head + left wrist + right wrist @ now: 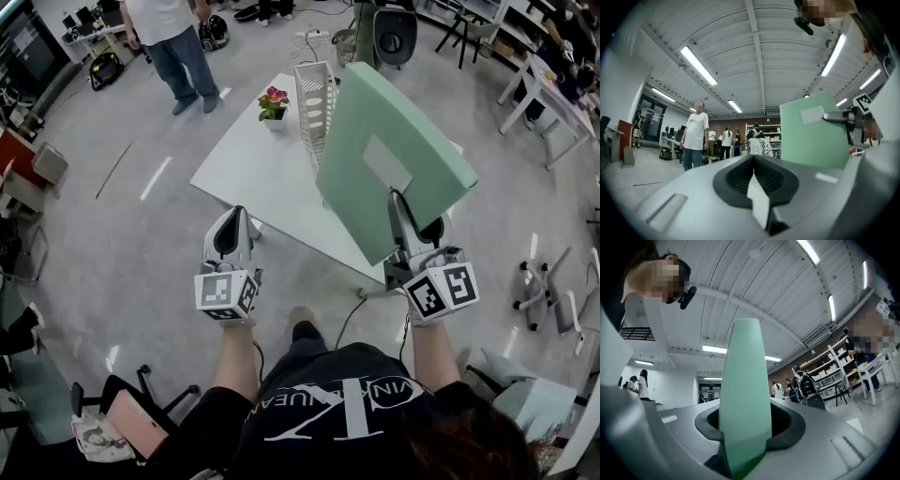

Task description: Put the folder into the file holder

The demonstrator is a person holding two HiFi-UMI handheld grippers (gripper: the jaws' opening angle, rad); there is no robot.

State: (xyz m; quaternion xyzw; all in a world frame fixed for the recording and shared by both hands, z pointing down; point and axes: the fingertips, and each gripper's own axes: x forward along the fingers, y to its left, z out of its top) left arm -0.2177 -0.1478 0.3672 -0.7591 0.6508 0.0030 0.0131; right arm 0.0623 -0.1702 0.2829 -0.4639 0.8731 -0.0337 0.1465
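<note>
Two grippers hover at the white table's [253, 173] near edge. The right gripper [405, 211] clamps the green folder's [375, 112] lower edge, holding it tilted in the air. The white file holder [315, 108] stands at the folder's 10 o'clock. The left gripper [232, 230], jaws together, grips nothing.

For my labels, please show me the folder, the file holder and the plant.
folder [375, 112], head view, upper part of the green cover.
file holder [314, 108], head view, white mesh side.
plant [275, 95], head view, pink flowers.
</note>
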